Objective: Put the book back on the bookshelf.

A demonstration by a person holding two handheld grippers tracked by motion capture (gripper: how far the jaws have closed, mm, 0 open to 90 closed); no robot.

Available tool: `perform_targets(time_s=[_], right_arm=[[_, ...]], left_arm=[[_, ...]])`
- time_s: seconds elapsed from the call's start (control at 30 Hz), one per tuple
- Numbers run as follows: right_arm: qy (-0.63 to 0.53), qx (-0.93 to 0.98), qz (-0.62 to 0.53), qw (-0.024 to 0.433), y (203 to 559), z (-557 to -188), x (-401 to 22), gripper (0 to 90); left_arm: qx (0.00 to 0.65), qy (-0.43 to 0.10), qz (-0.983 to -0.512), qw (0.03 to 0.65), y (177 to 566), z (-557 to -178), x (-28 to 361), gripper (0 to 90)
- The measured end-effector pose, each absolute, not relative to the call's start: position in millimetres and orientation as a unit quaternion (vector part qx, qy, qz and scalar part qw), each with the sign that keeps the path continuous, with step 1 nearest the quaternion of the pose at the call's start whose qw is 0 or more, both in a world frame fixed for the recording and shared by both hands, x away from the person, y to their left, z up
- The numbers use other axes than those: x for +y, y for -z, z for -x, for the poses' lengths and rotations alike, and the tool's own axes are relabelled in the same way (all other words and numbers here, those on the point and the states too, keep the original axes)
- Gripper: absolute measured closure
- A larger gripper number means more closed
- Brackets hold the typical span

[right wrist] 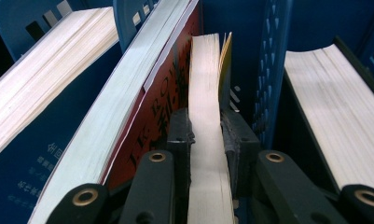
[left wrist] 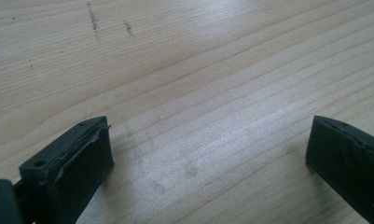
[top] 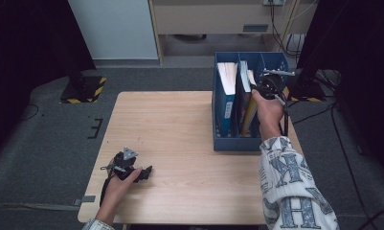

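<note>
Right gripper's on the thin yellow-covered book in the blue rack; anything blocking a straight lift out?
Nothing visible above it. The right gripper clamps the thin book, which sits tight between the red book and a divider of the blue rack.

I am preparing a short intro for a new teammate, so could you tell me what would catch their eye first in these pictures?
The blue file rack at the table's far right corner stands out, with books upright in its compartments. The right gripper is shut on a thin yellow-covered book, next to a red-covered book. The left gripper rests open on the bare wooden table near its front left edge.
</note>
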State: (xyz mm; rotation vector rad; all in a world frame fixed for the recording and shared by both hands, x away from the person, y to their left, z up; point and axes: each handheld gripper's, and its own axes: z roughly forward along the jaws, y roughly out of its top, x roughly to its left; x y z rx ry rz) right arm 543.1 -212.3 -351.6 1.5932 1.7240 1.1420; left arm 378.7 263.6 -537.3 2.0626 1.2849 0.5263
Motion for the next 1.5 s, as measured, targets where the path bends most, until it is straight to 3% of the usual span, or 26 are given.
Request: perform_targets(time_s=[0.5, 1.5], right_arm=[[-0.426, 0.625, -0.581, 0.301, 348.3, -556.9, -214.1, 75.8], [-0.432, 0.615, -0.587, 0.301, 358.7, -565.0, -209.6, 75.0]], left_arm=[[0.488, -0.201, -0.786, 0.321, 537.2, -378.9, 263.8, 0.0], [0.487, -0.201, -0.787, 0.321, 537.2, -379.4, 263.7, 0.0]])
